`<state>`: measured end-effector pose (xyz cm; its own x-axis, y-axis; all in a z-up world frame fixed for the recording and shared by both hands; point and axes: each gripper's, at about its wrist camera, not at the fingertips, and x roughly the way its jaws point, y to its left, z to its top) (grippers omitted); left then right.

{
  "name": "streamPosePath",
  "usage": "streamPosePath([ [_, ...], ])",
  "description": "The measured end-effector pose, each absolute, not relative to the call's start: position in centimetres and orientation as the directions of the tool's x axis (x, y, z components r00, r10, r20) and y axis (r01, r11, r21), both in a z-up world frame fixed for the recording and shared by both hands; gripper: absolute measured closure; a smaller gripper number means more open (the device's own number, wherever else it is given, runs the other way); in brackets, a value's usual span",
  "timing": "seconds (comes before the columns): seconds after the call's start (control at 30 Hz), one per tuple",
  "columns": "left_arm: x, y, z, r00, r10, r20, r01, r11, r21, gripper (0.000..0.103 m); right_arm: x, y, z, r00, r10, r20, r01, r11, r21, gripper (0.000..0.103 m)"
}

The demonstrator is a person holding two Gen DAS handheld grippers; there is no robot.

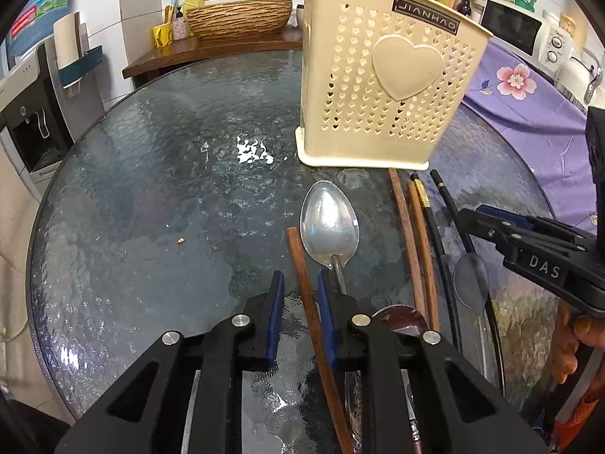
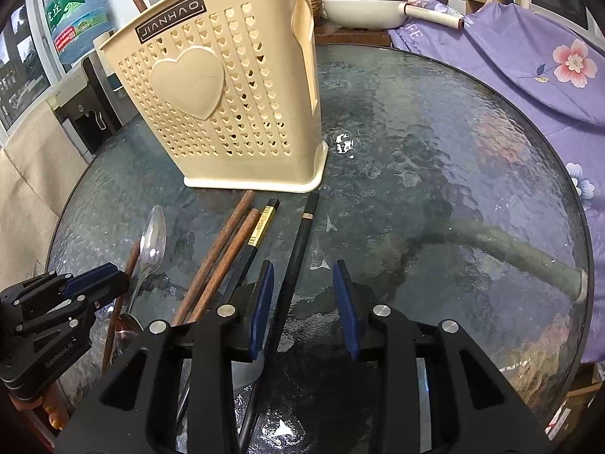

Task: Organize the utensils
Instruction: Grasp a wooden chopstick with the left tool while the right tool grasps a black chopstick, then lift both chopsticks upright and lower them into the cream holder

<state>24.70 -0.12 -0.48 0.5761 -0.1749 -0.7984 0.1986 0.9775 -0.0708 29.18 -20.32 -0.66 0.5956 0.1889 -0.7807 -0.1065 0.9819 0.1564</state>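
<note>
Left gripper (image 1: 298, 317) sits low in the centre of my left wrist view, its blue pads narrowed around a lone brown wooden chopstick (image 1: 308, 302) that runs between them; the right-hand pad looks to be against the stick, a sliver of gap shows at the other, so I count this as not yet clamped. Just right of that stick lies a metal spoon (image 1: 329, 223), bowl pointing up the frame toward the cream utensil holder (image 1: 385, 87), which stands upright in the upper right of centre on the round glass table (image 1: 151, 174). Further right lie two more brown chopsticks (image 1: 414, 249) and black ones with gold bands. In my right wrist view, the right gripper (image 2: 304, 310) sits at bottom centre with its pads apart; a black chopstick (image 2: 298, 253) passes between them, close by the left-hand pad and well clear of the other. A purple floral cloth (image 2: 529, 56) fills the upper right.
</note>
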Motion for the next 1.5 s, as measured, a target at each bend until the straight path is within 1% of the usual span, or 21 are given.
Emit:
streamPosePath([
  [0.2,25.1,-0.3,-0.5,0.581,-0.163,-0.797,0.197,0.979,-0.057,0.089,29.4,-20.4,-0.5,0.595,0.18,-0.783,-0.098,0.984,0.151,0.07],
  [0.27,25.4,-0.4,-0.5,0.581,-0.158,-0.798,0.195,0.979,-0.052,0.09,29.7,-20.4,-0.5,0.592,0.174,-0.787,-0.095,0.985,0.146,0.072],
  [0.3,25.6,-0.4,-0.5,0.581,-0.155,-0.799,0.195,0.98,-0.048,0.091,29.8,-20.4,-0.5,0.591,0.171,-0.788,-0.094,0.985,0.144,0.075],
  [0.33,25.8,-0.5,-0.5,0.582,-0.151,-0.799,0.194,0.98,-0.044,0.092,29.9,-20.3,-0.6,0.588,0.17,-0.791,-0.094,0.985,0.142,0.076],
  [0.57,26.8,-0.5,-0.4,0.583,-0.134,-0.801,0.198,0.98,-0.02,0.093,30.9,-19.2,-0.9,0.578,0.145,-0.803,-0.086,0.989,0.117,0.078],
  [0.73,27.1,-0.5,-0.5,0.584,-0.131,-0.801,0.193,0.981,-0.02,0.094,31.8,-18.6,-0.9,0.574,0.134,-0.808,-0.075,0.991,0.11,0.083],
  [0.9,27.0,-0.8,-0.5,0.584,-0.125,-0.802,0.191,0.981,-0.014,0.094,32.9,-18.0,-0.9,0.567,0.123,-0.815,-0.075,0.992,0.097,0.085],
  [1.03,26.9,-1.0,-0.5,0.58,-0.122,-0.806,0.192,0.981,-0.01,0.094,33.2,-18.0,-0.9,0.563,0.122,-0.817,-0.08,0.992,0.094,0.093],
  [1.5,26.8,-1.3,-0.4,0.577,-0.123,-0.807,0.199,0.98,-0.007,0.095,33.1,-18.3,-1.1,0.572,0.145,-0.807,-0.092,0.989,0.112,0.095],
])
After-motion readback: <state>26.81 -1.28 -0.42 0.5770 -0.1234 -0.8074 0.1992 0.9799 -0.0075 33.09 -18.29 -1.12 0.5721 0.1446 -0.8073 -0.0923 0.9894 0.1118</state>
